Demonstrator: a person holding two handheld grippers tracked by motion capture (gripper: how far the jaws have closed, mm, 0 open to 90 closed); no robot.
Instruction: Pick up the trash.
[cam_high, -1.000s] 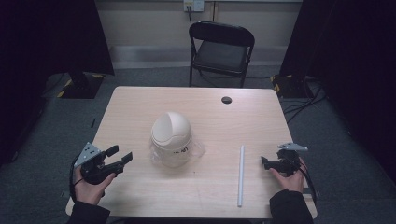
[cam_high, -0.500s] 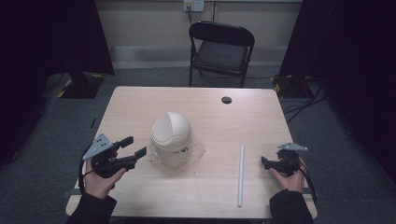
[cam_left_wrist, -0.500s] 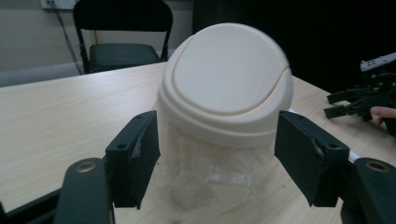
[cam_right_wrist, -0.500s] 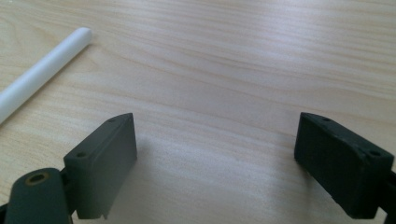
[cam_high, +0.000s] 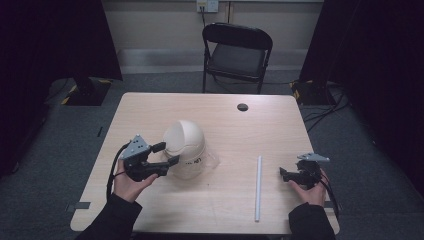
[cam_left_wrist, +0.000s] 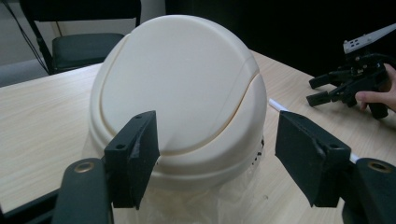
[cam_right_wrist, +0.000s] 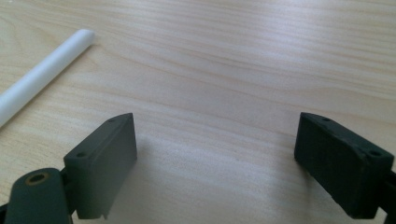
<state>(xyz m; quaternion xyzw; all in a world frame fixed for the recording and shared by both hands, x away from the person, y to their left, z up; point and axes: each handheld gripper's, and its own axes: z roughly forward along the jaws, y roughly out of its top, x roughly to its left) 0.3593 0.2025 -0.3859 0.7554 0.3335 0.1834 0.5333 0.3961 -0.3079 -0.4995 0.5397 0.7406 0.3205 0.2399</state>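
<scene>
Here the left gripper sits spread at the bin's left side; the right gripper, spread too, rests right of the tube.

left tongs now nearer, right beside the domed bin

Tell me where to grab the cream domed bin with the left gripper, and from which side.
Grip the domed bin low on its round body, just under the lid seam, coming in level from the person's side, as the left gripper already points. The dome top slopes away and would likely slip, while the open jaws look just wide enough for the body. Keep clear of the thin plastic liner beneath.
</scene>
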